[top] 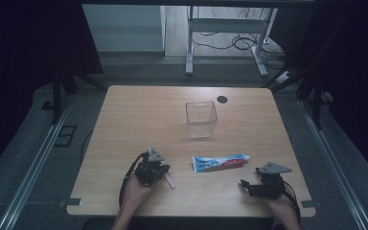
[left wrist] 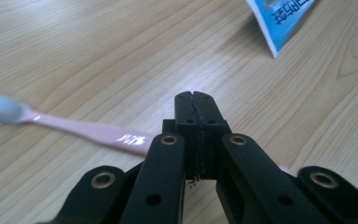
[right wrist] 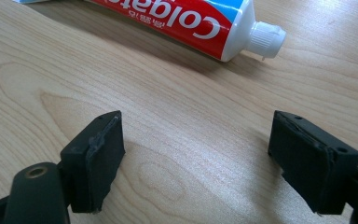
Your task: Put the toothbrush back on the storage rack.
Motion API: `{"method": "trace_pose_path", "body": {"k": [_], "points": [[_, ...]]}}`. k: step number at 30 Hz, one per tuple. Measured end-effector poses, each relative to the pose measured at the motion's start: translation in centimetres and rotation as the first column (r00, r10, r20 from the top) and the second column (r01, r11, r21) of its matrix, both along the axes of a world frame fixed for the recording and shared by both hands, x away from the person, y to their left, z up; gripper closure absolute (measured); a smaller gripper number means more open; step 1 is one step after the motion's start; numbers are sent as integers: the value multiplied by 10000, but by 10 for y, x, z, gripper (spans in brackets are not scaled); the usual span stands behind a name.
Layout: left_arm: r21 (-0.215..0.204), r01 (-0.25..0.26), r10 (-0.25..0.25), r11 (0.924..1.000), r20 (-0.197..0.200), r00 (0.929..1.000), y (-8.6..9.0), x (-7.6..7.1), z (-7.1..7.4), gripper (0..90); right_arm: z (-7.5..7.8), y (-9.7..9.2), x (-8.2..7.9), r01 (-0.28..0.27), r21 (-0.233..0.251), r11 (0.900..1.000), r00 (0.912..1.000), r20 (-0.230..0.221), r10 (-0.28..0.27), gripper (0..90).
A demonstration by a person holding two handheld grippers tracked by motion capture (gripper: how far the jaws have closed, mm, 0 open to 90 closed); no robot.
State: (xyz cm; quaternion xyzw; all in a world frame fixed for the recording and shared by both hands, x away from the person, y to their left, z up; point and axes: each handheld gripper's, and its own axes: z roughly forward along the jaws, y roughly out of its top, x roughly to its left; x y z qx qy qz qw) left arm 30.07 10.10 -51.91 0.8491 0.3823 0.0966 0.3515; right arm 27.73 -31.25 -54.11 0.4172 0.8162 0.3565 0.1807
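Wood table [top: 139, 115] in a dark room, clear plastic bin [top: 201, 119] standing upright toward the far side, toothpaste tube [top: 220, 162] lying flat near the front edge with its white cap [right wrist: 266, 39] pointing to my right. My left gripper [left wrist: 196, 100] sits just left of the tube, jaws pressed together and clamped on a pink toothbrush [left wrist: 91, 130] lying on the table. My right gripper [right wrist: 196, 140] is low over bare wood right of the tube, jaws spread wide, holding nothing.
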Motion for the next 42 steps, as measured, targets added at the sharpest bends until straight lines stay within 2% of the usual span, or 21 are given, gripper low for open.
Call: {"method": "trace_pose_path", "body": {"k": [7, 15, 20, 25, 30, 42], "points": [[125, 302, -299, 9995, -229, 9993, -13, -2, -8, 895, 0, 0, 0, -3, -3, 10000, 10000, 6, 3, 181], [29, 318, -316, 9995, -445, 9985, -11, -9, -12, 894, 0, 0, 0, -23, -8, 10000, 10000, 30, 23, 181], [-9, 201, -201, 9998, -478, 9987, -4, -16, -12, 893, 0, 0, 0, -21, -9, 10000, 10000, 30, 21, 181], [232, 37, -25, 9997, -483, 9988, 7, -23, -11, 893, 0, 0, 0, -22, -7, 10000, 10000, 29, 22, 181], [277, -159, 174, 9995, -526, 9985, 18, -28, -10, 892, 0, 0, 0, -19, -7, 10000, 10000, 28, 19, 181], [486, -638, 662, 9968, -507, 9965, 44, -32, -9, 883, 0, 0, 0, -11, 4, 10000, 10000, 28, 11, 181]]}}
